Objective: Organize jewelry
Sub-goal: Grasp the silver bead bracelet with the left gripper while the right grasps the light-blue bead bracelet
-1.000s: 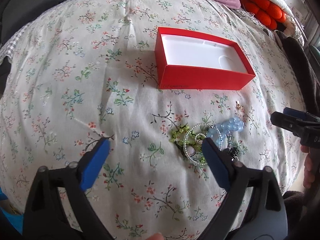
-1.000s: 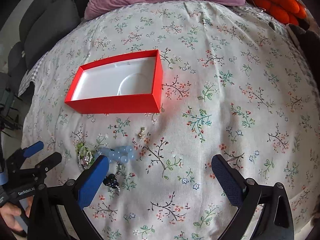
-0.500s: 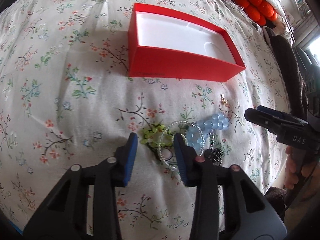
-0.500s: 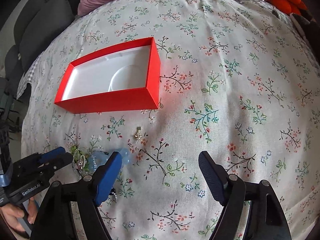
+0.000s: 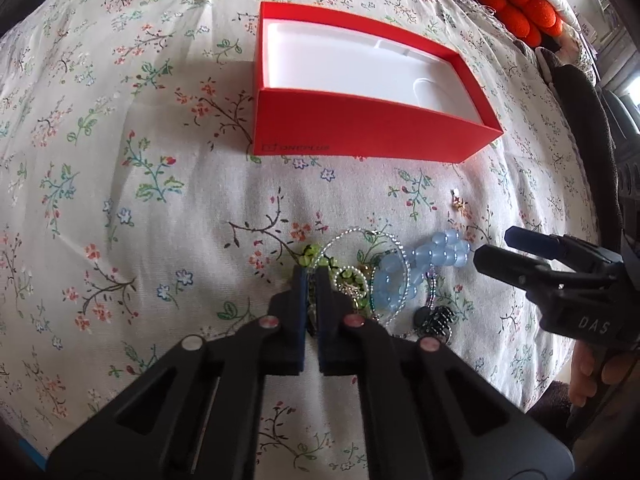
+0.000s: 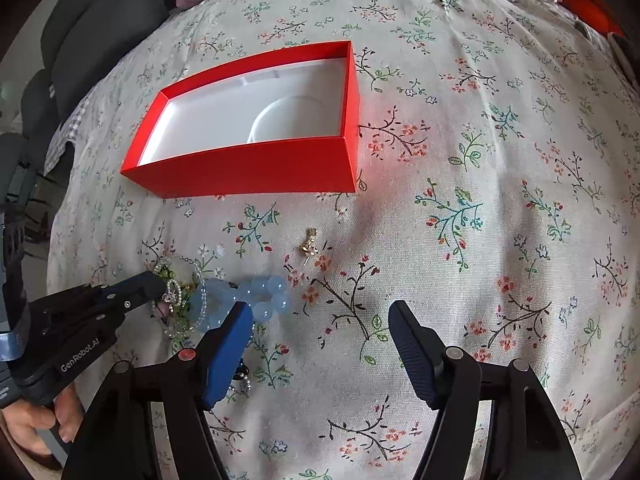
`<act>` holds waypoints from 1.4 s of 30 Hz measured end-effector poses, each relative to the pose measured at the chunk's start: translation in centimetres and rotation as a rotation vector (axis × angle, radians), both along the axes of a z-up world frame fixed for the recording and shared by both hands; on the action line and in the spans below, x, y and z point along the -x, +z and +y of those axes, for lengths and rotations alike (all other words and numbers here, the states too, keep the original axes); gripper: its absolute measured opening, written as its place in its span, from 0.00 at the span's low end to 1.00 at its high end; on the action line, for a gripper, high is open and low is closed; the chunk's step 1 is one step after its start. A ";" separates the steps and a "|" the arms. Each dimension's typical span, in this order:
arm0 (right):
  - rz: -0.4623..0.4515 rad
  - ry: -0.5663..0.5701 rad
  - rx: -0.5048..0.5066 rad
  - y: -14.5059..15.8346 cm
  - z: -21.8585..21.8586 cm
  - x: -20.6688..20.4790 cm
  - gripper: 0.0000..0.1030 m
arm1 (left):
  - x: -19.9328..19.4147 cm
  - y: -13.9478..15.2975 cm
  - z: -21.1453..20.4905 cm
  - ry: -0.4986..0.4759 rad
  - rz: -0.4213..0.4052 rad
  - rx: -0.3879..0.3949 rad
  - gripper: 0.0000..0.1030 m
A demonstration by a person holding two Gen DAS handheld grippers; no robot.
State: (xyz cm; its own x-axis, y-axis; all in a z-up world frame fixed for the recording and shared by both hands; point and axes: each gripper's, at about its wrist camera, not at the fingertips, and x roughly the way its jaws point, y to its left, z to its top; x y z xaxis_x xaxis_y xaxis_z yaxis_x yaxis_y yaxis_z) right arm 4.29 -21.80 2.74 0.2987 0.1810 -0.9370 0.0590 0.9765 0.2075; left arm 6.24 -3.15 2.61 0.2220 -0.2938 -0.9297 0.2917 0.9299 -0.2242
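The left gripper [image 5: 311,276] has its jaws drawn together on the near edge of a small heap of jewelry, pinching a strand of green beads [image 5: 310,254] where it crosses a loop of tiny clear beads [image 5: 362,236]; whether that loop is caught too cannot be told. Just to the right of its tips lies a pale blue bead bracelet [image 5: 420,264], doubled over on itself, with a dark beaded piece [image 5: 434,316] just beside it nearer the camera. The right gripper [image 6: 320,320] has just been closing but stands well apart at the jaws with only floral cloth between them; its left finger [image 6: 230,344] rests at the edge of the blue bracelet, whether touching it is unclear. One small gold earring [image 6: 310,242] lies alone beyond, between the heap and the box. One red box [image 6: 256,168] with a white lining sits open on the floral bedspread [image 6: 480,160], farther away than all the jewelry. So: four tangled bead pieces, one earring, one box. A hand [image 6: 36,420] grips the left handle.
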 end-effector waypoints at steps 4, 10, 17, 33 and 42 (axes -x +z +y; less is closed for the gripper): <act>-0.006 0.002 -0.006 0.1 0.1 -0.2 0.69 | 0.6 1.3 0.5 0.000 -0.026 0.022 0.05; 0.001 0.010 -0.022 -0.2 0.5 -0.3 0.69 | 1.5 3.2 1.8 0.007 -0.075 0.042 0.05; 0.030 0.007 -0.075 -0.8 1.5 -0.8 0.63 | 1.9 4.1 2.5 0.016 -0.105 0.031 0.05; 0.029 0.032 -0.106 -1.9 4.7 -2.1 0.13 | 2.1 3.4 3.7 0.039 -0.084 0.019 0.05; -0.022 0.025 -0.118 -0.6 3.8 -1.4 0.05 | 2.3 3.9 4.2 0.054 -0.099 0.028 0.05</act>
State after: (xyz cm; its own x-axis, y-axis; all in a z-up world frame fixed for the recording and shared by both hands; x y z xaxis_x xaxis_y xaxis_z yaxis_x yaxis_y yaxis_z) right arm 5.73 -18.02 2.12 0.3132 0.2973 -0.9020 0.0288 0.9463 0.3220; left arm 3.99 1.05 6.46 0.3289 -0.3042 -0.8940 0.2636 0.9387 -0.2224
